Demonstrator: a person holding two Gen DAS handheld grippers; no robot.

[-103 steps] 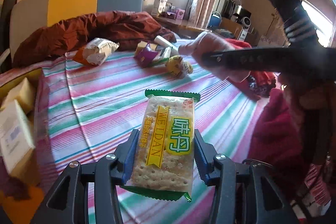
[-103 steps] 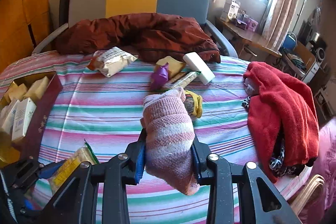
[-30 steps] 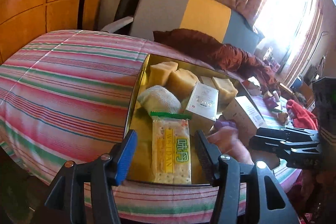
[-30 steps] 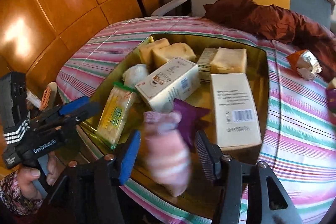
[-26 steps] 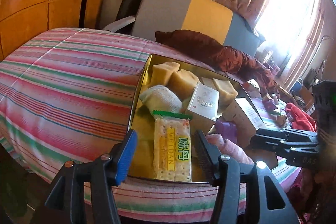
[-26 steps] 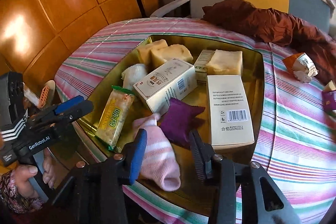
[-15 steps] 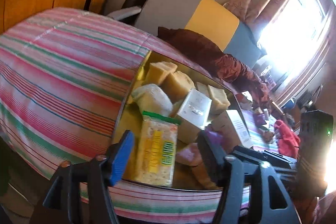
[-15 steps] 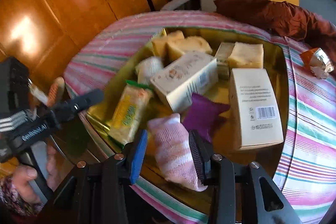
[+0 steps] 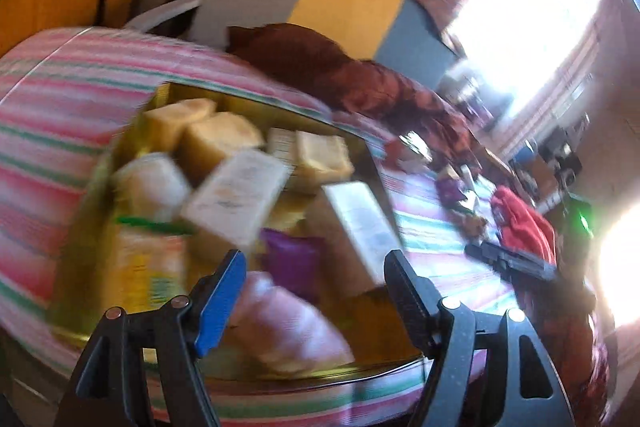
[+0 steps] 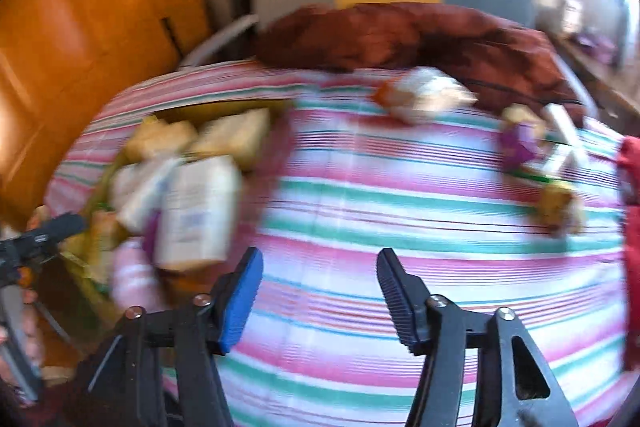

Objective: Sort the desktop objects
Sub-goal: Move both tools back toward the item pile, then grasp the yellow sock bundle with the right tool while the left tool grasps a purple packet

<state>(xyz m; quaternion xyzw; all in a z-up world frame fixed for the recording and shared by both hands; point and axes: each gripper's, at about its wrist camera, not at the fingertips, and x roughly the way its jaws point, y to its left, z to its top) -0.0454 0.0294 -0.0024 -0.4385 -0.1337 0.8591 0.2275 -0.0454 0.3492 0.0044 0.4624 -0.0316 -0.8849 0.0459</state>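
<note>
In front of the left gripper (image 9: pixel 314 277), a gold tray (image 9: pixel 160 99) is sitting on the striped worktop (image 9: pixel 52 75), and the cracker packet (image 9: pixel 146 263) is now lying inside it, ahead and to the left of the blue pad. That gripper's jaws have just been opening and are standing wide with nothing pressed between them; the packet they were carrying a few seconds ago is out of their hold. Just beyond the jaws, the pink striped sock (image 9: pixel 286 323) is lying in the tray's near end beside a purple pouch (image 9: pixel 292 259) and the white boxes (image 9: pixel 236 195), so it too has been delivered.

Further right, the right gripper (image 10: pixel 318 279) is facing bare cloth, with the tray and sock (image 10: pixel 134 279) off to its left. Its jaws have also just been opening and are empty, the sock having gone from between them into the tray. Both views are smeared, which suggests both hands are swinging away from the tray.

Ahead and to the right of the right gripper, a snack bag (image 10: pixel 424 97), a purple wrapper (image 10: pixel 518 143) and a yellowish lump (image 10: pixel 558 209) are waiting, well apart from the tray. Two items are sorted; these probably come next.
</note>
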